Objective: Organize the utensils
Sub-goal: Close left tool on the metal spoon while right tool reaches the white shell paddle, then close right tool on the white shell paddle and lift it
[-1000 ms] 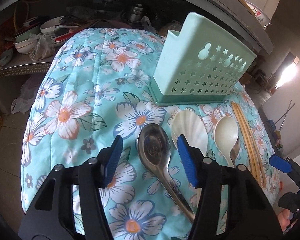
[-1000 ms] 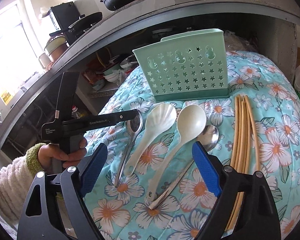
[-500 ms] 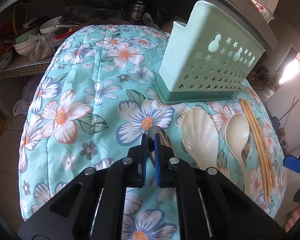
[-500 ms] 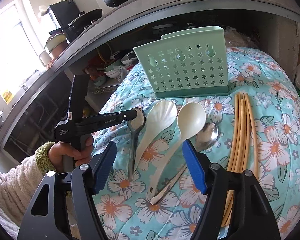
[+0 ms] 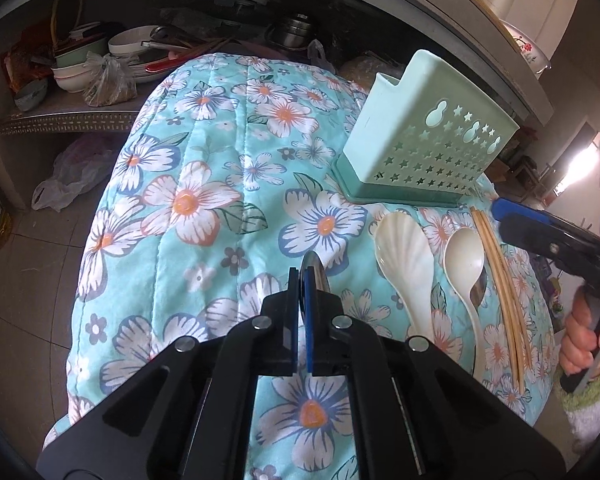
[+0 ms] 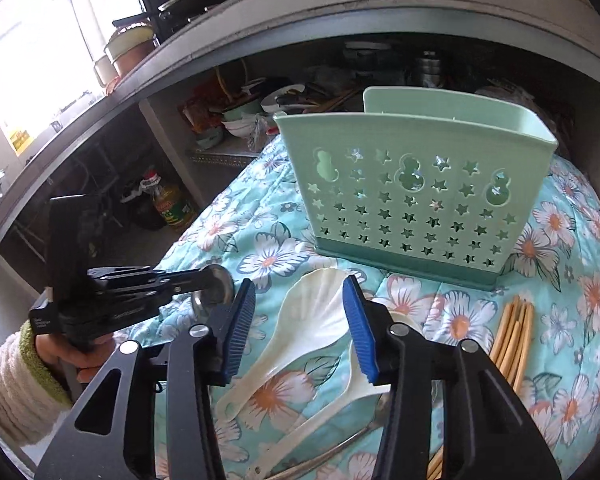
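My left gripper (image 5: 301, 280) is shut on a metal spoon (image 5: 315, 270), whose bowl stands edge-on above the fingertips. The right wrist view shows that spoon (image 6: 216, 286) held off the floral cloth. My right gripper (image 6: 299, 292) hangs over a white shell-shaped spoon (image 6: 316, 312). Its jaws are closing with the shell bowl between them, and the pads (image 6: 240, 320) do not press on it. A round white spoon (image 5: 464, 256), a second metal spoon (image 5: 478, 294) under it and several wooden chopsticks (image 5: 500, 292) lie to the right. The mint green holder (image 6: 412, 184) stands upright behind them.
The quilted floral cloth (image 5: 204, 200) curves down to a tiled floor on the left. Behind it, a low shelf (image 5: 60, 124) holds bowls and pans. A plastic bag (image 5: 72, 172) and an oil bottle (image 6: 172, 204) sit on the floor.
My left gripper shut on the metal spoon and raised it off the cloth. My right gripper moved forward and left over the shell-shaped spoon while its jaws narrowed.
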`<state>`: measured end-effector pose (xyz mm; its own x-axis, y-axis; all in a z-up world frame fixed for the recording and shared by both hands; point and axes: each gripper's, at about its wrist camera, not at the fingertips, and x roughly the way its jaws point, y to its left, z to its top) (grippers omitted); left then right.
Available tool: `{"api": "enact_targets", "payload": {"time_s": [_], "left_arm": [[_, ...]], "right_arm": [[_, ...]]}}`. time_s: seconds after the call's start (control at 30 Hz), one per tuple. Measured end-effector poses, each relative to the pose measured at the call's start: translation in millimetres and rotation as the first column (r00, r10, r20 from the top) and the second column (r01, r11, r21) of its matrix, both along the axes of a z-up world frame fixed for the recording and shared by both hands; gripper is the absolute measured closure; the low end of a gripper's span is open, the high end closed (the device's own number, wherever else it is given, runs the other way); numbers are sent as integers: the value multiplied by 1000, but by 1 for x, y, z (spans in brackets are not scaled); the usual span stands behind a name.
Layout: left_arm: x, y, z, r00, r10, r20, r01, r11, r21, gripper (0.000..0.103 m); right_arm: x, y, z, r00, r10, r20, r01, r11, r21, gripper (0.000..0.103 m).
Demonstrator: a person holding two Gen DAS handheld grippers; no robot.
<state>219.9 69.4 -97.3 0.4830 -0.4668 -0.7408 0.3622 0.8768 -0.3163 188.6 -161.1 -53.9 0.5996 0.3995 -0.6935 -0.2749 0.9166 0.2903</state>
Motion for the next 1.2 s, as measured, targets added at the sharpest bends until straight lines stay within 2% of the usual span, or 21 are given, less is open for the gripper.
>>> {"api": "enact_targets", "payload": {"time_s": [0.1, 0.5, 0.63, 0.73, 0.87, 0.97, 1.03, 1.07, 1.13, 1.2], "left_arm": [[-3, 4, -1, 1000, 8, 7, -8, 1000, 11, 101], [-1, 4, -7, 1000, 11, -1, -11, 1000, 25, 101], [-1, 4, -9, 1000, 17, -2, -17, 999, 30, 100], [-1, 2, -9, 1000, 17, 2, -17, 999, 39, 100], [-1, 1, -9, 1000, 18, 4, -19, 999, 43, 100], [-1, 1, -9, 1000, 20, 2, -20, 999, 42, 100], [-1, 2, -9, 1000, 23, 1, -23, 999, 42, 100], [-1, 2, -9, 1000, 24, 1, -24, 999, 43, 100], [-1, 2, -9, 1000, 25, 0, -25, 999, 43, 100], [-1, 3, -9, 1000, 27, 0, -27, 999, 43, 100]], "right_arm": [[26, -1, -18, 998, 7, -69, -7, 1000, -6, 68], [68, 4, -60, 969, 79, -233, -88, 996, -30, 69], [70, 12, -63, 965, 103, -241, -119, 991, -53, 70], [66, 22, -62, 960, 133, -247, -160, 983, -95, 79], [65, 29, -63, 953, 151, -261, -187, 975, -120, 79], [69, 30, -68, 945, 158, -285, -193, 976, -100, 74], [70, 32, -72, 942, 175, -287, -207, 975, -84, 62], [70, 34, -74, 940, 184, -288, -216, 973, -82, 59], [67, 41, -74, 941, 194, -278, -231, 967, -107, 54], [65, 46, -74, 942, 196, -274, -239, 962, -134, 53]]}}
